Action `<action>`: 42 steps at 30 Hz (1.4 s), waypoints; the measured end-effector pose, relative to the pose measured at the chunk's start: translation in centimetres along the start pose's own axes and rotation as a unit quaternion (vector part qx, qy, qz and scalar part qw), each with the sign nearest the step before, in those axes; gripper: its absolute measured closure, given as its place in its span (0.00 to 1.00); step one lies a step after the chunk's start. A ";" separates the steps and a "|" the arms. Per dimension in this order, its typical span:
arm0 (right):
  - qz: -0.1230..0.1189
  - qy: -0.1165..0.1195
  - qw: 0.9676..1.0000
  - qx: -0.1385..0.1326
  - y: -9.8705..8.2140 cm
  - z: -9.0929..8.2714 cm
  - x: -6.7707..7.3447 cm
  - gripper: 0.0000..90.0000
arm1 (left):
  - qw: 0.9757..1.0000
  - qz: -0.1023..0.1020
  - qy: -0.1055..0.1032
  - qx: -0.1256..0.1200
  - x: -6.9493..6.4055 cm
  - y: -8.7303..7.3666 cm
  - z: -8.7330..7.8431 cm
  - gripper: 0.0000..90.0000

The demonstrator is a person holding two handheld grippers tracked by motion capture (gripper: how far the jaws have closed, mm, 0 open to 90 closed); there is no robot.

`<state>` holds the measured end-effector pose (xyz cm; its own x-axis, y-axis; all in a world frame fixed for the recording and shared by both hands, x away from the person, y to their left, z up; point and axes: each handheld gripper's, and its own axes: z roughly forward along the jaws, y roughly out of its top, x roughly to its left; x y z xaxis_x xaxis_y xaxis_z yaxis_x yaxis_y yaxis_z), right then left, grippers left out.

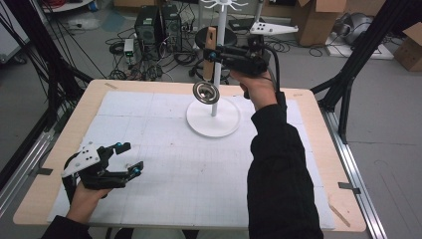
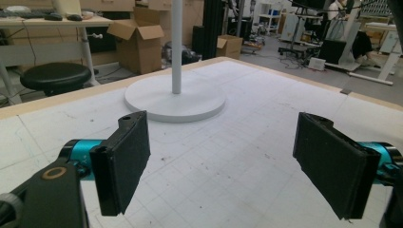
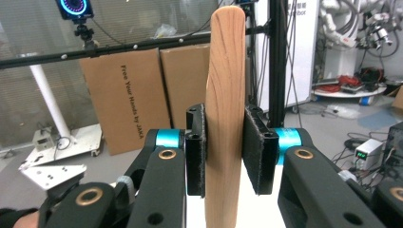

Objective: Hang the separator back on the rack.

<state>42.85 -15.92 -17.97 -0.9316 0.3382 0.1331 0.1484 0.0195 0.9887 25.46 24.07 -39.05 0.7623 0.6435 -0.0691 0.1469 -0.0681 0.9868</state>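
Note:
A utensil with a flat wooden handle [image 3: 226, 71] and a round metal bowl [image 1: 206, 92] hangs upright in the air, bowl downward, right beside the pole of a white stand [image 1: 217, 64]. My right gripper [image 1: 209, 54] is shut on the handle; in the right gripper view its pads [image 3: 196, 152] press both sides of the wood. The stand's round base [image 1: 214, 119] rests on the white mat, and hook arms spread at its top. My left gripper [image 1: 127, 159] sits low over the mat near the front left, open, with nothing between its fingers [image 2: 124, 161].
A white gridded mat [image 1: 164, 164] covers the wooden table [image 1: 74, 119]. Beyond the far edge are a black stool [image 1: 215, 36], computer towers [image 1: 158, 27], cables and cardboard boxes [image 1: 318, 20]. Black frame legs [image 1: 348, 69] stand to the right and left.

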 end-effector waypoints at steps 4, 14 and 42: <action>-0.002 0.000 1.000 0.003 1.0 0.2 -1.0 0.80 | 1.000 -0.004 -0.001 -0.004 0.0 0.0 0.0 0.23; 0.006 0.002 1.000 0.006 2.4 0.4 -3.5 0.80 | 1.000 -0.008 0.000 -0.007 0.1 0.1 0.0 0.23; 0.040 -0.025 0.999 -0.009 1.6 0.9 -6.5 0.80 | 1.000 -0.010 -0.001 -0.008 0.1 0.1 -0.2 0.23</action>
<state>49.44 -17.28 -17.33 -0.8992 0.3844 0.2089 0.2159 -0.0254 0.9761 25.43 24.22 -38.90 0.7609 0.6427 -0.0890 0.1515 -0.0426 0.9875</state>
